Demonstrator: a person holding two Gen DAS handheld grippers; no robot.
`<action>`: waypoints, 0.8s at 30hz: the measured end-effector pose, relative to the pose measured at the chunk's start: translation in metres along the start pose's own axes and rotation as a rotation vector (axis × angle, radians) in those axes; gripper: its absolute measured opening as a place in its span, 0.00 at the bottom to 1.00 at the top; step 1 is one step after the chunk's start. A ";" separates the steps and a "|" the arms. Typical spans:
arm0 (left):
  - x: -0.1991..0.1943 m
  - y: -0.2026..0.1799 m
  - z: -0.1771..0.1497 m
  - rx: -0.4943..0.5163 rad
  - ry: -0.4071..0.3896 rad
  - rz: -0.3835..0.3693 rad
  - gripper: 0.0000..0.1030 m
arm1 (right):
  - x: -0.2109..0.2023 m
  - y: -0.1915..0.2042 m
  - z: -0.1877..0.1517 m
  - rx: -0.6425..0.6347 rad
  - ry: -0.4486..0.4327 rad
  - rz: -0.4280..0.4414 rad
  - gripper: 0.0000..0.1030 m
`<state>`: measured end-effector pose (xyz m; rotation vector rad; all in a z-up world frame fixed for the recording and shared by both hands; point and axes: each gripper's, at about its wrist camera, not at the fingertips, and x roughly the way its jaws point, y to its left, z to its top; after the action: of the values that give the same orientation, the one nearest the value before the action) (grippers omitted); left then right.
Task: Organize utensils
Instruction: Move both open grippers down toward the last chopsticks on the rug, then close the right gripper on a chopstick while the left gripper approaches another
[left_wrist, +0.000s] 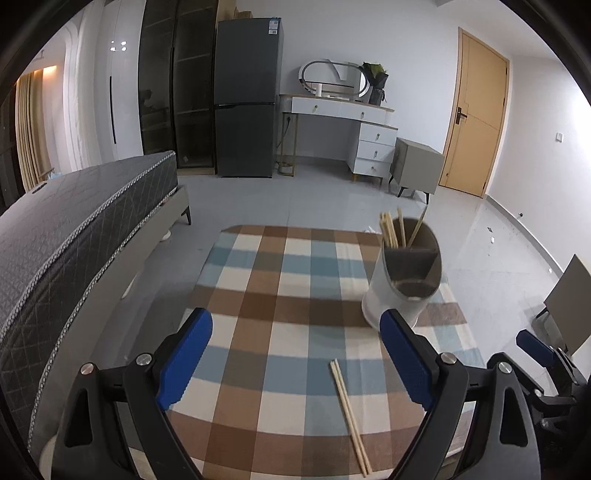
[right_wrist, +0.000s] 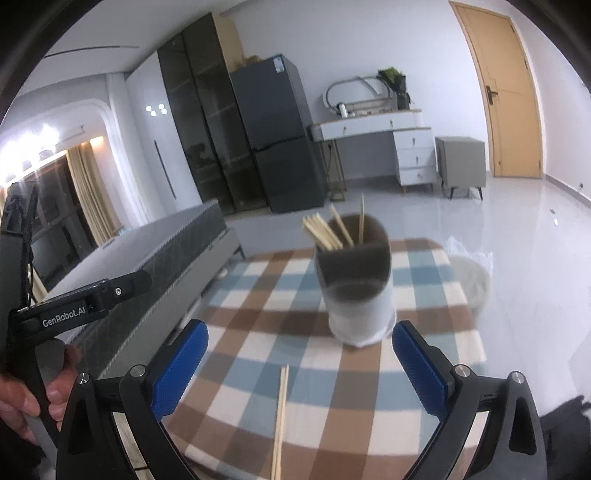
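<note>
A white utensil holder (left_wrist: 400, 291) (right_wrist: 356, 291) with a dark divided inside stands on the checked tablecloth (left_wrist: 277, 295) (right_wrist: 266, 314); several wooden chopsticks (left_wrist: 389, 230) (right_wrist: 325, 230) stick out of its far compartment. A loose pair of chopsticks (left_wrist: 349, 410) (right_wrist: 280, 417) lies flat on the cloth near the front edge. My left gripper (left_wrist: 295, 350) hovers open above the cloth, the loose pair between and below its blue pads. My right gripper (right_wrist: 299, 362) is open too, with the pair lying between its fingers, untouched, and the holder just beyond.
A grey mattress (left_wrist: 74, 229) on a bed frame runs along the table's left side. A white bin with a plastic liner (right_wrist: 471, 280) stands on the floor to the right. A hand (right_wrist: 22, 398) holds the left gripper's handle. Fridge, dresser and door are far behind.
</note>
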<state>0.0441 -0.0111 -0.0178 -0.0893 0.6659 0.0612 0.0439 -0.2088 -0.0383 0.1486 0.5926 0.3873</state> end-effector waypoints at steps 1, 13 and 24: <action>0.004 0.000 -0.005 0.005 0.006 0.007 0.87 | 0.004 0.001 -0.006 0.001 0.017 -0.004 0.98; 0.050 0.012 -0.047 -0.034 0.162 0.019 0.87 | 0.047 0.005 -0.042 -0.023 0.210 -0.015 0.95; 0.085 0.042 -0.062 -0.160 0.318 0.032 0.87 | 0.110 0.009 -0.060 -0.026 0.430 -0.018 0.76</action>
<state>0.0691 0.0263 -0.1215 -0.2460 0.9796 0.1327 0.0903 -0.1553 -0.1419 0.0333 1.0118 0.4121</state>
